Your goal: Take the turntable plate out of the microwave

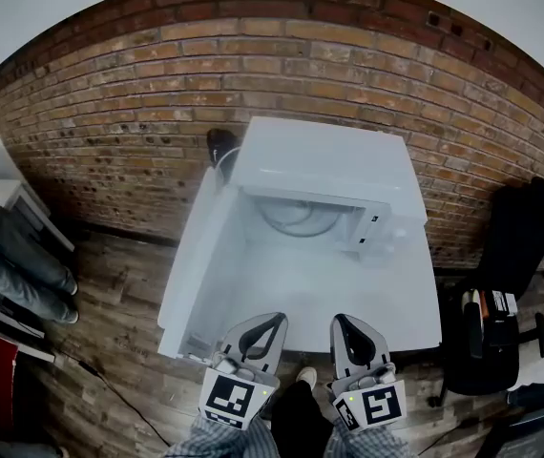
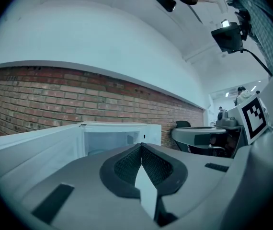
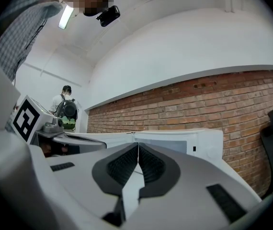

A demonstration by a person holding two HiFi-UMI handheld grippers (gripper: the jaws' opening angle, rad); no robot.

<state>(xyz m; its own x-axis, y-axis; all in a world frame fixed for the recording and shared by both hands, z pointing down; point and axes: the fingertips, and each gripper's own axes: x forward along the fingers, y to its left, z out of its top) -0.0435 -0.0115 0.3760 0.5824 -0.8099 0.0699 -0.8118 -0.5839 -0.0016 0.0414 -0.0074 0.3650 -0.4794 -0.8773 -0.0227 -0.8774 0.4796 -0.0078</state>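
Both claws are clenched with nothing between their jaws: the left claw [image 1: 279,319] and the right claw [image 1: 341,322] point level, side by side, over the near edge of the white surface [image 1: 387,303] and aimed at the microwave [image 1: 322,165]. Each gripper view shows ribbed pads pressed together along a thin seam, left [image 2: 141,145] and right [image 3: 138,144], so they would have to part before taking hold.

At the far edge of the surface stands the microwave, its door [image 1: 200,260] swung wide along the left edge, so the cavity lies open to the claws. The turntable plate [image 1: 301,219] lies flat on the cavity floor as a pale round disc, well apart from both claws. It looks like glass, so I would judge it stiff, fairly heavy for its thickness, smooth enough to slip and likely to crack if dropped or knocked against the cavity frame.

The rim nearest the opening looks like the best place to take hold, one jaw above and one below, perhaps with the second claw on the rim to steady it.

The cavity seems to hold only the plate; whether a roller ring sits beneath it I cannot tell.
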